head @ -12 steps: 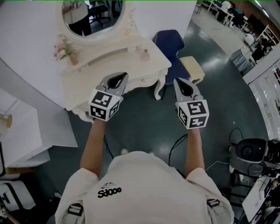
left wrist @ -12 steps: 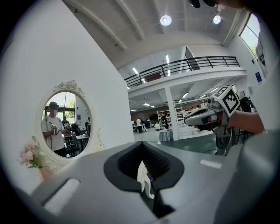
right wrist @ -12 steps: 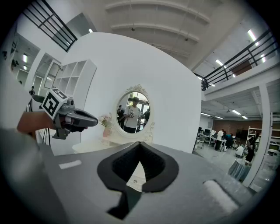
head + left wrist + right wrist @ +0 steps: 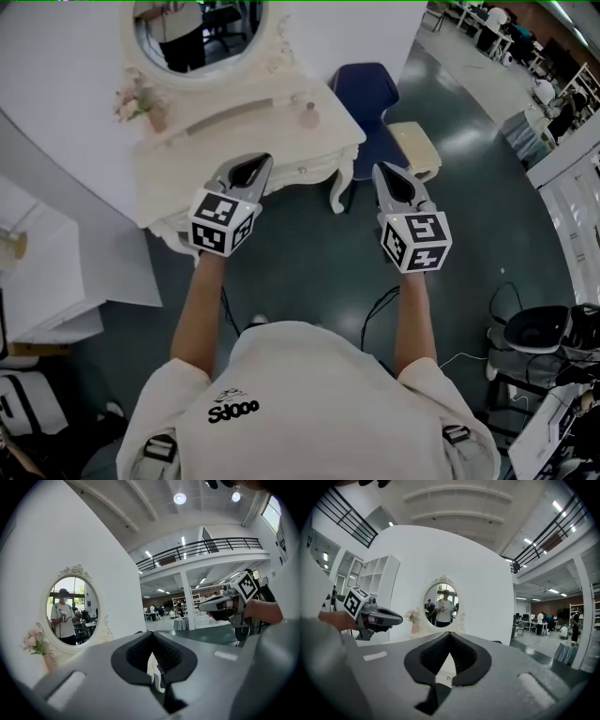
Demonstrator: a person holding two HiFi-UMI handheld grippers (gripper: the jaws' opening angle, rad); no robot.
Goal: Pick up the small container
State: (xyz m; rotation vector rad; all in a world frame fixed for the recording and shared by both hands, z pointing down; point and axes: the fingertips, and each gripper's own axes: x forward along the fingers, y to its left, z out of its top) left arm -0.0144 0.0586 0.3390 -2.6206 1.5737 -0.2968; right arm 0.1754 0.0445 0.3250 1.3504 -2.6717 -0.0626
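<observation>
At the far left of the head view, pink flowers [image 4: 139, 105] stand in a small vase on the back ledge of a cream table [image 4: 216, 173]. Just right of them an oval mirror [image 4: 197, 28] rises against the white wall. In the left gripper view the mirror [image 4: 72, 605] reflects a standing person, with the flowers [image 4: 33, 641] at its lower left.

The left gripper [image 4: 257, 167] hangs over the table's front edge. Its jaws are clenched tip to tip with nothing between them, as the left gripper view shows [image 4: 152, 635].

The container [image 4: 309, 116], a small pale bottle shape, stands upright on the right end of the table, near the back. It is ahead of both grippers, touched by neither and well apart from them.

A blue chair [image 4: 364, 94] is tucked in just right of the table, and a cream stool [image 4: 412, 148] sits beside it on the dark floor.

The right gripper [image 4: 384, 178] hovers over the floor, off the table's right corner and level with the left one. Its jaws are pressed together and empty [image 4: 449, 635]. Its view looks toward the mirror [image 4: 440, 604] and flowers [image 4: 412, 617], with the left gripper [image 4: 386, 617] at the left.
</observation>
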